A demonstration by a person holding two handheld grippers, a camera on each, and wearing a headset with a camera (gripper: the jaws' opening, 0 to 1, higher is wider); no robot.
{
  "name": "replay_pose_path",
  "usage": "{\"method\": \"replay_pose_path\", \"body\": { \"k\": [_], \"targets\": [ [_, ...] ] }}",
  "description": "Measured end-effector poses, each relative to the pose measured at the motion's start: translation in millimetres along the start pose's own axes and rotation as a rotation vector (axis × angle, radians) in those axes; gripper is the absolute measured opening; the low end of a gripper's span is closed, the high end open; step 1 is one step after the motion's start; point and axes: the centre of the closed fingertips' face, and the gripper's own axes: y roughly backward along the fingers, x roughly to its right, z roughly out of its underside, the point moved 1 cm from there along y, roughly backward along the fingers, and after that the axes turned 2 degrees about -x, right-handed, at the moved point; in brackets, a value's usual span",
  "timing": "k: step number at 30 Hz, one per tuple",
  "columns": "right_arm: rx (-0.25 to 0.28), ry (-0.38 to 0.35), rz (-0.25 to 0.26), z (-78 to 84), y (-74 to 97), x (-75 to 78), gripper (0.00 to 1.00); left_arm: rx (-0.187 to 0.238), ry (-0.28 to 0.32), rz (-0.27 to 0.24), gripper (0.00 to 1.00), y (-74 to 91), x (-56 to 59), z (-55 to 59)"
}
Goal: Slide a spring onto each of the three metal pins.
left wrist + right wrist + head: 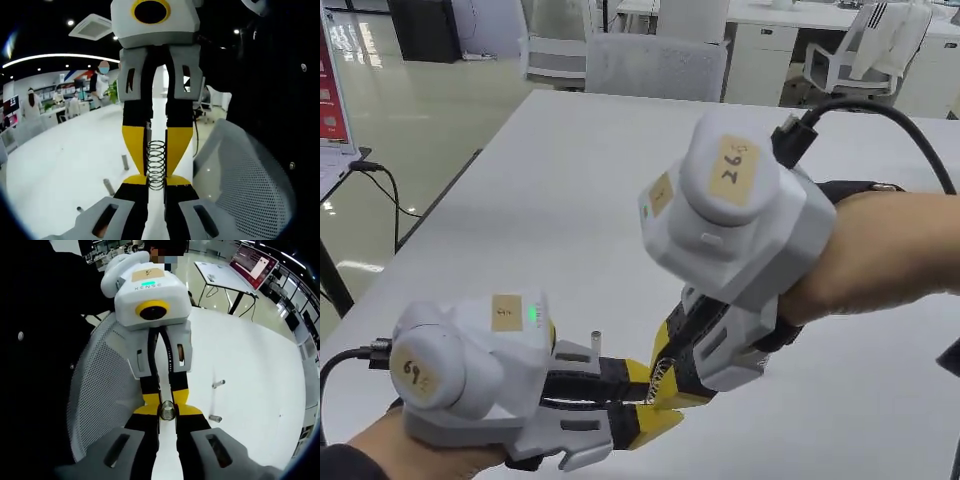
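Clenching one spring (156, 165) together — left gripper (165, 401) marked "XENSE", right gripper (665, 388) labelled "265".

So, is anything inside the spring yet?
No pin visible inside: white table shows through the coils of the spring, held between the jaws of the left gripper and the right gripper, which cover its sides. Bare pins stand on the table beyond.

White worktable (570, 200), plain and matte. Three short metal pins stand upright on it, apart in a row. The middle pin (108, 186) serves as reference: a second pin (124, 161) stands beyond it and a third pin (80, 209) nearer, small and indistinct.
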Motion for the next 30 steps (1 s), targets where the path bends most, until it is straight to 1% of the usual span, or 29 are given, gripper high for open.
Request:
{"method": "replay_pose_path", "body": {
  "k": [8,17,25,28,30],
  "targets": [
    [-0.002,-0.022,-0.014,2.9,-0.2,-1.4,0.08,0.001,-0.009,0.013,0.03,-2.8,2.3,0.8],
    [-0.014,-0.019,-0.009,2.2,-0.4,1.2,0.08,0.010,0.002,0.006,0.03,-2.8,-0.6,0.3],
    [-0.019,-0.006,-0.007,-1.6,0.3,5.1,0.08,0.020,0.026,-0.012,0.03,1.4,-6.1,-1.1],
    [-0.020,0.000,0.001,-3.2,1.5,8.1,0.08,0.026,0.040,-0.027,0.08,5.7,-10.3,-2.7],
    [-0.020,-0.001,-0.001,-4.2,2.0,8.9,0.08,0.034,0.046,-0.041,0.10,10.2,-14.0,-3.1]
  ]
}}
